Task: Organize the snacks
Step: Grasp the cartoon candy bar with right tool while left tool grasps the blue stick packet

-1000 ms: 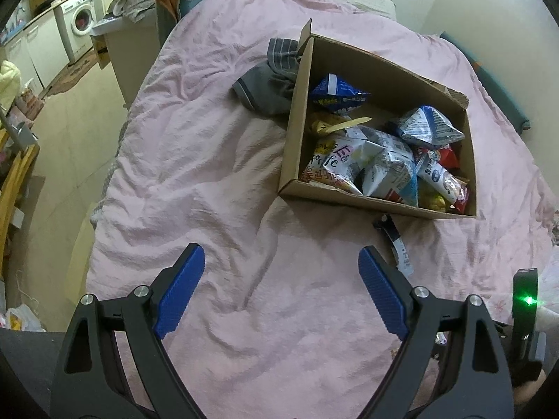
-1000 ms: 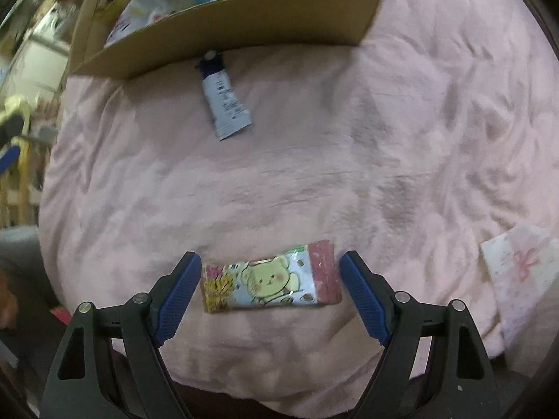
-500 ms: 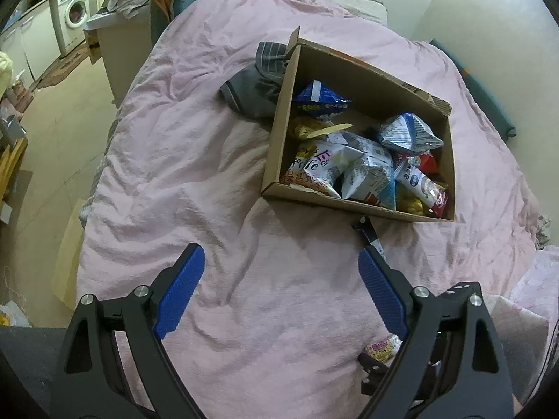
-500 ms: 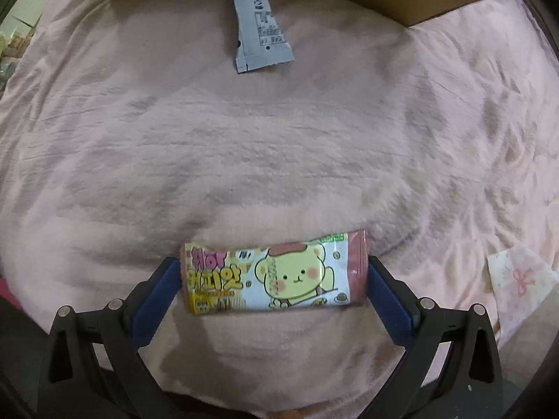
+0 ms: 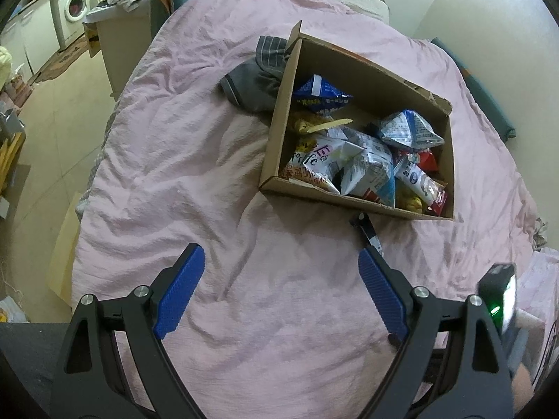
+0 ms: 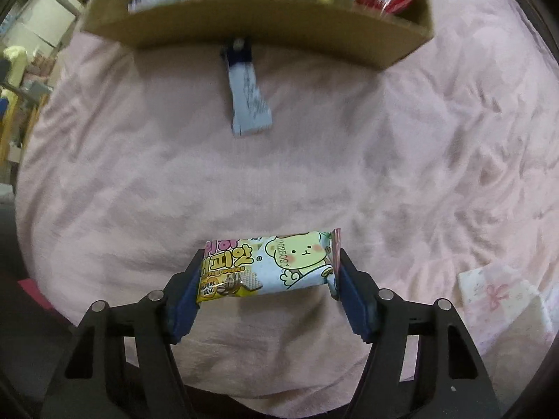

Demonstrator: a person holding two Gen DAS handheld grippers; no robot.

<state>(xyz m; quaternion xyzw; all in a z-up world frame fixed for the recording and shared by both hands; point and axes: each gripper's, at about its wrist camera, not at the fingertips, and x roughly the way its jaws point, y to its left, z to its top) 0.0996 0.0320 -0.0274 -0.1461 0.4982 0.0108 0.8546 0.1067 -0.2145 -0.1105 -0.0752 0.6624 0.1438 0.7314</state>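
Lifted off the pink blanket [image 6: 401,160] now: cookie packet [image 6: 267,265] | right gripper [image 6: 269,289] closing, pads pressing its ends (bent) | left gripper [image 5: 279,289] wide open, empty

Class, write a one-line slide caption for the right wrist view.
Right hand-held gripper closing on a cookie packet above the pink bedspread.

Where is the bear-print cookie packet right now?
In the right wrist view, the cookie packet sits lengthwise between the closing pads of the right gripper, above the pink bedspread, short of the cardboard box.
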